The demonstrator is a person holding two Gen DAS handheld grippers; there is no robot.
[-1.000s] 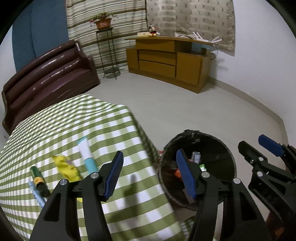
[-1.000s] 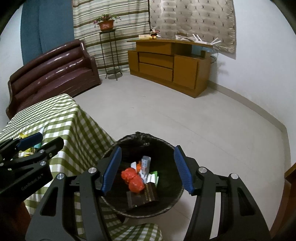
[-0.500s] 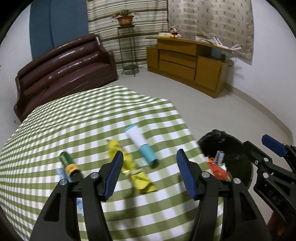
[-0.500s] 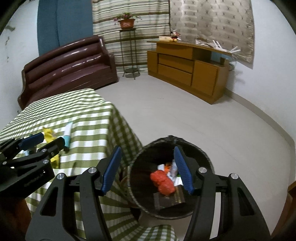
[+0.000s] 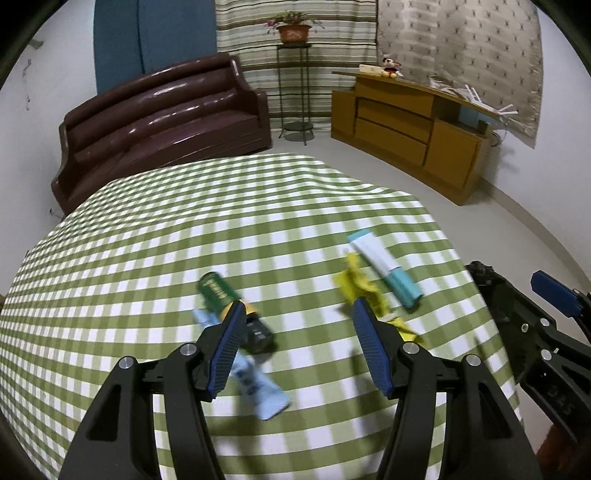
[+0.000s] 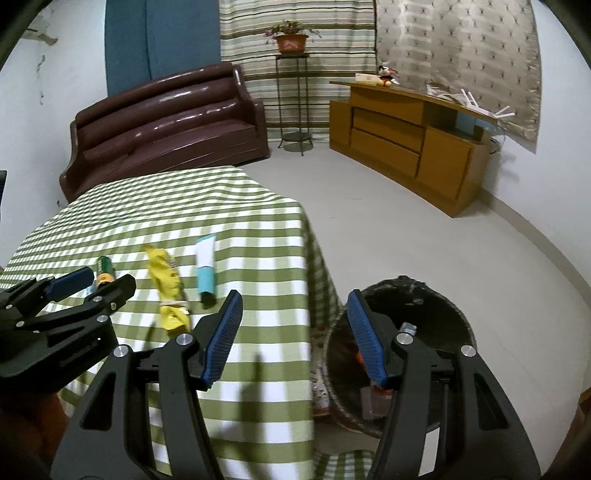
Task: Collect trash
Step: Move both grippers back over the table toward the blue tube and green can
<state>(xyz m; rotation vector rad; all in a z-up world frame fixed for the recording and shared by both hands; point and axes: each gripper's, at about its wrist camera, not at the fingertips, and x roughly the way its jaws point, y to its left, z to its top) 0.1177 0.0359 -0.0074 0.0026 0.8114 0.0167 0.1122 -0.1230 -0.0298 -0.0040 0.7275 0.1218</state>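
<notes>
At the far side of the room a dark brown leather sofa stands against the wall, with a blue panel behind it on the left. To the right of the sofa a thin metal stand carries a potted plant in front of a striped curtain, and further right a wooden cabinet stands along the wall with a small toy figure on its top. The near worktop is covered by a green and white checked cloth, and the floor on the right is pale grey.
</notes>
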